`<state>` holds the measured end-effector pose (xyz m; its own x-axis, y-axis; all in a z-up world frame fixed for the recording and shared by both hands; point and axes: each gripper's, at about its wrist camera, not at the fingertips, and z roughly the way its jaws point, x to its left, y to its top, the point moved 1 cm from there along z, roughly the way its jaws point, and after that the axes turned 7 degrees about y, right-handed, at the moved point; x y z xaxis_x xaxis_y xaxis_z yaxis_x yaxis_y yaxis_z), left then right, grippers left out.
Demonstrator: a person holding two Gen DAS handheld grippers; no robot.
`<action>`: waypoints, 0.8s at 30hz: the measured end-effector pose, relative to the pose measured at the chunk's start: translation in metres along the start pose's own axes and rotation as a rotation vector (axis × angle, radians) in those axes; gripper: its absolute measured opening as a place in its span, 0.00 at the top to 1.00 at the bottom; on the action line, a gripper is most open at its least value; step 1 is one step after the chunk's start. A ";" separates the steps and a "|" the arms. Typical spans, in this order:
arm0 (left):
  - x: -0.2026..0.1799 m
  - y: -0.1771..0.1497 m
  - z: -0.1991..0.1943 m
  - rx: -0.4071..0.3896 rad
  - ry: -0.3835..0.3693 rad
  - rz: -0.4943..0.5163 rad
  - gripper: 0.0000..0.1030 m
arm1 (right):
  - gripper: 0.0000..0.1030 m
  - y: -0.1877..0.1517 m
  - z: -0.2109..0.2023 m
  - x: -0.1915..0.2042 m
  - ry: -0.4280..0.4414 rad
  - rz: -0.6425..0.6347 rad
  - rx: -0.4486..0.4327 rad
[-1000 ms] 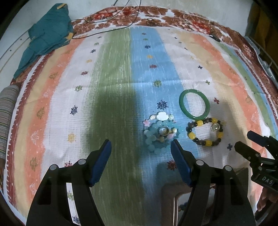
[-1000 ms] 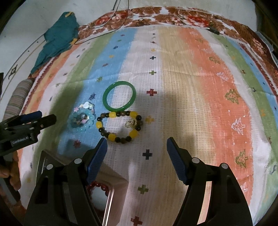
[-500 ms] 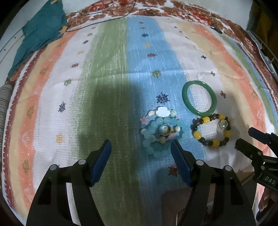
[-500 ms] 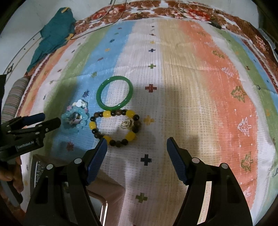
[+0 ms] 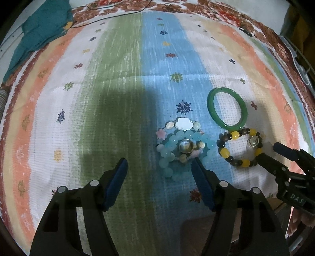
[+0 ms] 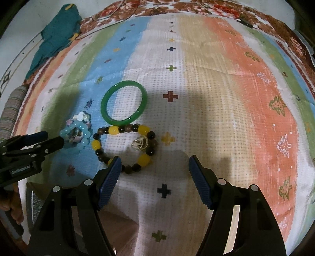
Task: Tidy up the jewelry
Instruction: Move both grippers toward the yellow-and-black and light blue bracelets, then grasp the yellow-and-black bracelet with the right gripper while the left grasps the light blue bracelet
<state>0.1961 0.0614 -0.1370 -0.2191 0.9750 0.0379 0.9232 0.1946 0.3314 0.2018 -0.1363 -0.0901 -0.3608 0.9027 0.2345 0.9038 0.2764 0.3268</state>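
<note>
Three pieces lie on the striped cloth (image 5: 118, 98). A light-blue bead bracelet (image 5: 173, 138) with shell charms sits just ahead of my left gripper (image 5: 159, 167), nearer its right finger. The jaws are closing, and the pads touch nothing. To its right lies a brown-and-yellow bead bracelet (image 6: 113, 130) with a clear charm. My right gripper (image 6: 155, 163) stands open over its near edge, its left finger beside the beads. A green bangle (image 6: 122, 120) lies behind, touching the bead bracelet. Each gripper also shows at the edge of the other's view.
A brown box (image 6: 122, 228) pokes in at the bottom edge under the grippers. A teal cloth (image 5: 39, 33) lies at the far left corner, with a thin black cable (image 5: 110, 16) along the floral border. A striped cushion (image 6: 11, 114) sits off the left side.
Both grippers have sunk toward the cloth, so the jewelry looks larger and closer. The box has slid lower out of view. The left jaws have narrowed a little.
</note>
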 end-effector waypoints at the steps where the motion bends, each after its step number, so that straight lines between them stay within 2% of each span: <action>1: 0.000 0.001 0.001 0.003 -0.002 0.001 0.40 | 0.31 0.001 0.001 -0.001 -0.001 0.003 -0.001; 11: 0.000 0.005 0.011 0.017 -0.003 0.011 0.52 | 0.31 0.009 0.011 0.003 -0.010 -0.011 -0.013; 17: -0.003 0.005 0.015 0.010 0.000 0.037 0.72 | 0.32 0.010 0.017 0.004 -0.025 -0.028 -0.005; 19: -0.005 0.005 0.016 0.015 -0.017 0.045 0.86 | 0.39 0.008 0.018 0.006 -0.059 -0.057 0.000; 21: -0.009 0.005 0.015 0.020 -0.028 0.049 0.89 | 0.43 0.008 0.018 0.004 -0.070 -0.057 -0.001; 24: -0.010 0.005 0.013 0.027 -0.019 0.049 0.89 | 0.60 0.008 0.016 0.001 -0.077 -0.058 -0.007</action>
<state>0.2075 0.0539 -0.1478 -0.1677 0.9852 0.0353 0.9410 0.1492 0.3037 0.2120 -0.1281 -0.1020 -0.3940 0.9078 0.1439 0.8800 0.3273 0.3442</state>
